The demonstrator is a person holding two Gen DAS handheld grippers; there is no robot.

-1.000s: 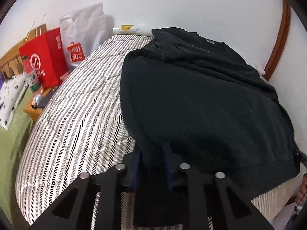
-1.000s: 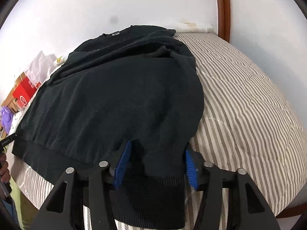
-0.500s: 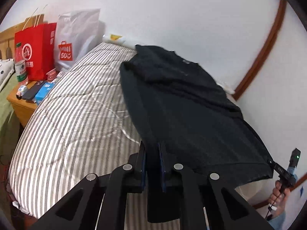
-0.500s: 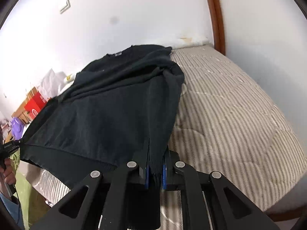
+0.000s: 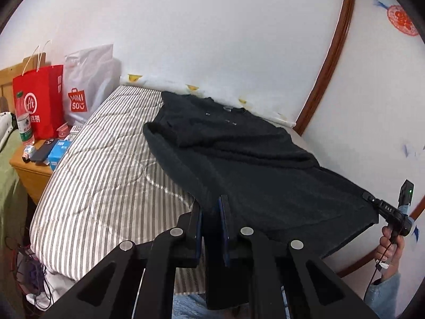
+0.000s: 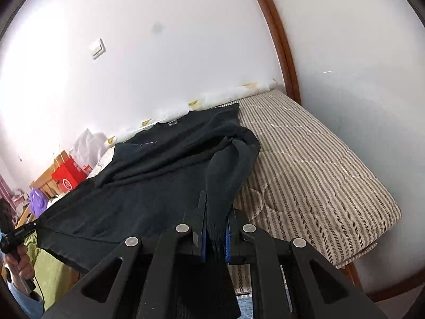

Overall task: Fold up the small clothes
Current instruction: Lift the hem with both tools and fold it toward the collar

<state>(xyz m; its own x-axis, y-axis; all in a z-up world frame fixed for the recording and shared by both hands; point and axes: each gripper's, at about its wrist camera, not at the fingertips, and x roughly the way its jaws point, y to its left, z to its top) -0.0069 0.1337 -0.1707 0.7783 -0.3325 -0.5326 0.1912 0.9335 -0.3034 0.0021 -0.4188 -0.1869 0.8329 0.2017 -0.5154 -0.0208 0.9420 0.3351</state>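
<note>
A black sweater point(image 5: 239, 156) lies stretched across the striped bed point(image 5: 106, 164), collar toward the far wall. My left gripper point(image 5: 211, 207) is shut on the sweater's hem at one bottom corner. My right gripper point(image 6: 215, 212) is shut on the hem at the other corner; the sweater also shows in the right wrist view point(image 6: 148, 186). Both corners are lifted off the bed's near edge, so the hem hangs taut between them. The right gripper also shows in the left wrist view point(image 5: 372, 199), and the left in the right wrist view point(image 6: 34, 224).
A wooden nightstand point(image 5: 29, 172) holds a red bag point(image 5: 39, 103), a white Miniso bag point(image 5: 85, 90), a water bottle point(image 5: 24, 122) and small items. White walls stand behind the bed. A brown door frame point(image 5: 326, 63) rises on the right.
Both grippers closed on the sweater's hem corners, then lifted and pulled back from the bed. The sweater's lower half has stretched out and risen off the mattress.
</note>
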